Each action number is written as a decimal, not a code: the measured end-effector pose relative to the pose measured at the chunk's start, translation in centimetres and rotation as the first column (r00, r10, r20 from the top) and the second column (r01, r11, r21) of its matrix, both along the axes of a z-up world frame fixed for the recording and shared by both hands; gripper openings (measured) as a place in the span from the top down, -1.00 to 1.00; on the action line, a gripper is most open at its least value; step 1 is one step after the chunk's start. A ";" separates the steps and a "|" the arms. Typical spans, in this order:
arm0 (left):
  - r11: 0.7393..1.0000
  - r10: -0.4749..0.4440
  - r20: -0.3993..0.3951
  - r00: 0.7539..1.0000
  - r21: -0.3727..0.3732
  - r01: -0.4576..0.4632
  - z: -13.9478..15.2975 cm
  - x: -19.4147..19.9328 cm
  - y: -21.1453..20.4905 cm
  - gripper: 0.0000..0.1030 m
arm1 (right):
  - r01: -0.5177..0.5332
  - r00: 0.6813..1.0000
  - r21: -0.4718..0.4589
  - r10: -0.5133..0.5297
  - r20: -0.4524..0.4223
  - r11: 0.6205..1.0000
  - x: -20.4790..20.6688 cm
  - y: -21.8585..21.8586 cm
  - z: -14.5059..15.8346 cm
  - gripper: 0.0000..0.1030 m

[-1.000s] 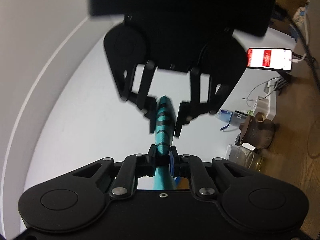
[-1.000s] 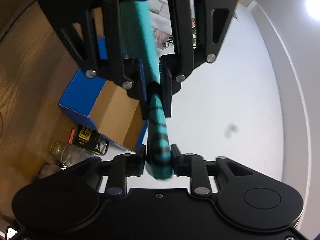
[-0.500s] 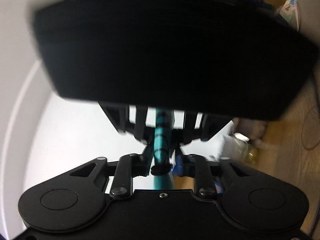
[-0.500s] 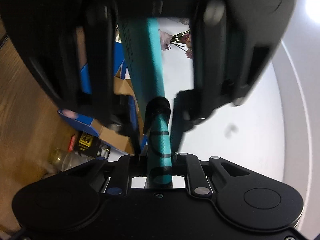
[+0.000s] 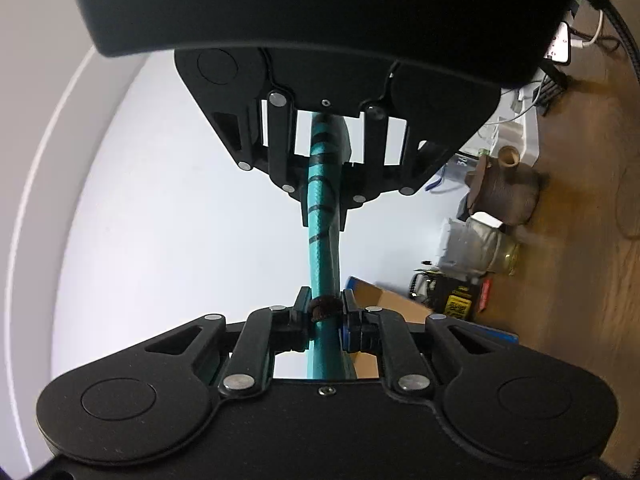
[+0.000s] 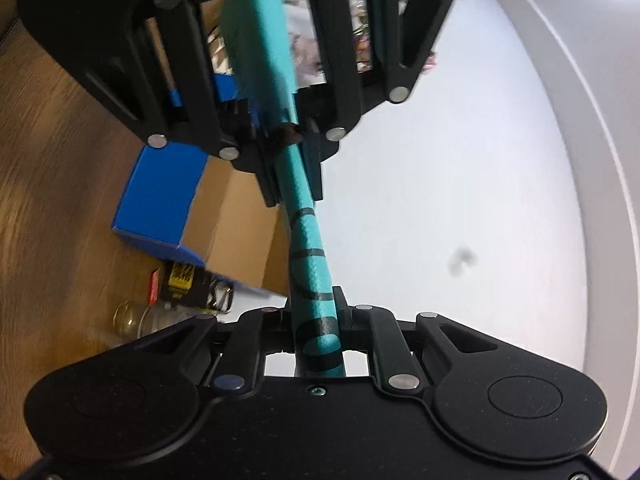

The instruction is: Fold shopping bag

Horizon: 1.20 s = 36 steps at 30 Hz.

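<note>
Left gripper (image 5: 324, 314) at lower centre of its view, jaws clamped shut. Right gripper (image 6: 316, 320) at lower centre of its view, jaws just closing, clamped. They face each other, close together.

Both tools are matte black plastic. The left claw (image 5: 325, 314) has a wide rounded body with a shallow round disc moulded into each lobe, flat linkage bars pinned by silver rivets, a small centre screw and a blue pad on one finger. The right claw (image 6: 318, 320) is built alike.
</note>
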<state>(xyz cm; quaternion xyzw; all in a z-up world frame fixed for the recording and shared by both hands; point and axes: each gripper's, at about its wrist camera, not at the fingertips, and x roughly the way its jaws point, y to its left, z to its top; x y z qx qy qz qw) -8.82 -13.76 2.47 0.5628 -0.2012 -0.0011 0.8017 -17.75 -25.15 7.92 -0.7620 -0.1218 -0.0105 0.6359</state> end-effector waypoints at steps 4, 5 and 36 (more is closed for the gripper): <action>1.000 -0.020 -0.006 1.000 -0.008 0.020 0.0 -0.3 -0.2 0.60 | 0.016 0.999 0.024 -0.016 -0.029 1.000 -0.5 -0.7 0.4 0.73; 0.999 -0.036 0.005 0.999 -0.010 0.036 -0.2 -0.5 -0.3 0.50 | 0.019 0.999 0.026 -0.018 -0.034 0.999 -0.7 -0.9 0.5 0.73; 0.998 0.030 -0.075 0.997 -0.055 -0.034 1.4 -3.3 -0.9 0.74 | -0.006 0.999 0.013 0.007 -0.031 1.000 -5.9 -4.2 3.5 0.72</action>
